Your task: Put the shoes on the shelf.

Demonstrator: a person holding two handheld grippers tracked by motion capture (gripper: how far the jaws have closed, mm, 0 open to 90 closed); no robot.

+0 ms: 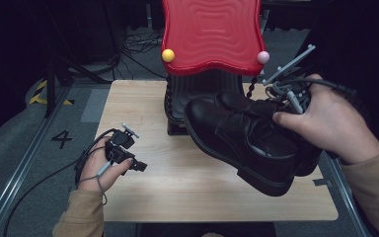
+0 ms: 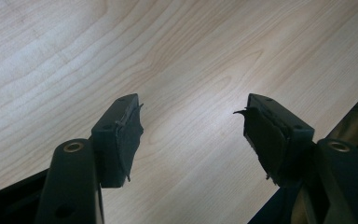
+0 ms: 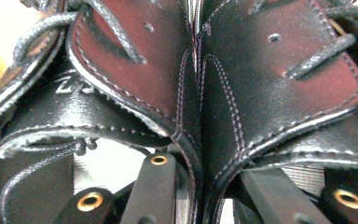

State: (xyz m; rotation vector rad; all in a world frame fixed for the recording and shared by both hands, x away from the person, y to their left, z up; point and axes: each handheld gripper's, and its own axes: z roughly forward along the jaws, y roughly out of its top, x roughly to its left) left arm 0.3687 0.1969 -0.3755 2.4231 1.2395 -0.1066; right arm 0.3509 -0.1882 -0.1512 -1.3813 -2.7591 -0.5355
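A pair of black leather lace-up shoes [image 1: 246,140] hangs tilted above the right half of the wooden table [image 1: 177,190], toes pointing left. My right gripper [image 1: 284,98] holds them from the top, a hand wrapped around it. In the right gripper view its jaws pinch the two shoes' inner walls [image 3: 198,116] together, so the right gripper [image 3: 200,170] is shut on the pair. My left gripper [image 1: 139,166] rests low near the table's left edge. It stands open [image 2: 191,126] over bare wood [image 2: 182,51] with nothing between its pads [image 2: 126,135].
A red wavy panel [image 1: 211,32] with a yellow ball [image 1: 168,55] and a pink ball [image 1: 262,57] stands at the table's far edge. A black ribbed base [image 1: 177,98] sits beneath it. Floor with cables and a rail lies to the left.
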